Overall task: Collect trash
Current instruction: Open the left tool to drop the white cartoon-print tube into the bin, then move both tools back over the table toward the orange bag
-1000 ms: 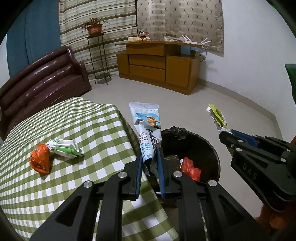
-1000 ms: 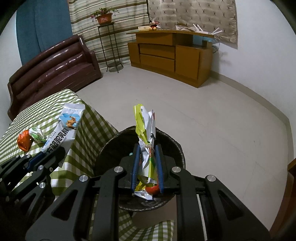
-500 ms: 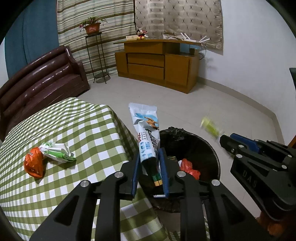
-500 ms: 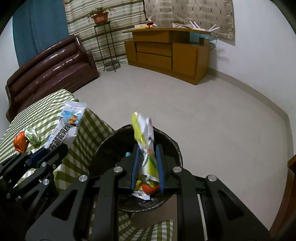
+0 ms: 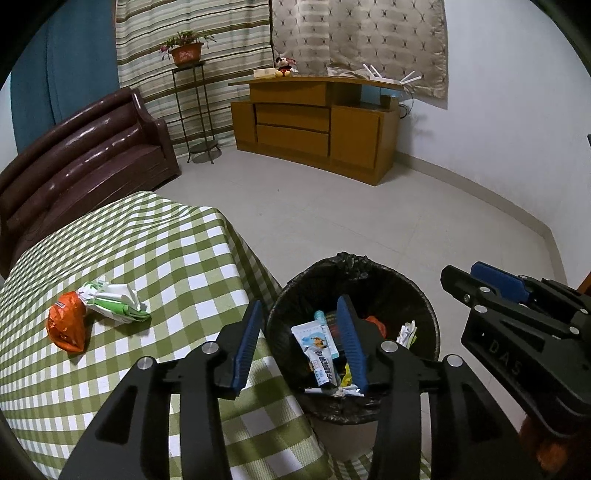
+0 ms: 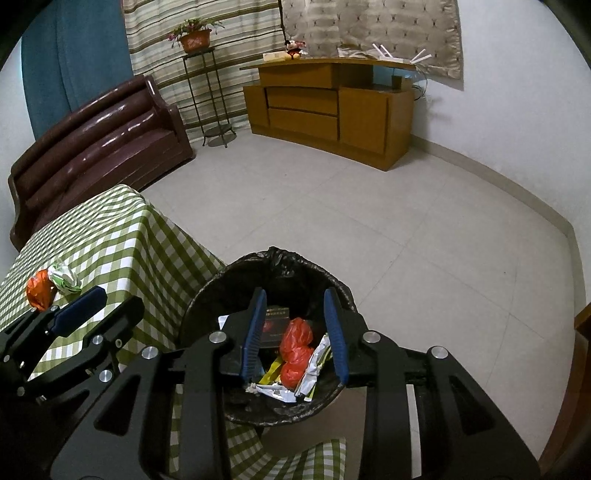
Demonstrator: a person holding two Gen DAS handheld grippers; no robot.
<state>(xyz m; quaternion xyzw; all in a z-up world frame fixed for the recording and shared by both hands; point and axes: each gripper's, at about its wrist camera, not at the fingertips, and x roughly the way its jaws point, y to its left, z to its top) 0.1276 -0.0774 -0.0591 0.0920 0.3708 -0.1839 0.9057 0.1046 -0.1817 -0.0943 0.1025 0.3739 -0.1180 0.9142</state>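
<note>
Checkered tablecloth (image 5: 155,258) beside bin (image 5: 424,306); both tools opening, empty; right tool (image 5: 491,280) marked "DAS".

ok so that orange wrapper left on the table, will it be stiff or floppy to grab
Probably floppy: the orange wrapper lies crumpled and creased. Likely light, so a push may just slide it across the checked tablecloth. Its shiny film could slip between pads.

Green-and-white checked tablecloth (image 5: 155,236), crumpled orange wrapper (image 5: 66,326) next to a white-green one (image 5: 114,301), black-lined round bin (image 5: 369,284), dark brown leather sofa (image 5: 85,155) far left, striped curtain (image 5: 192,22).
</note>
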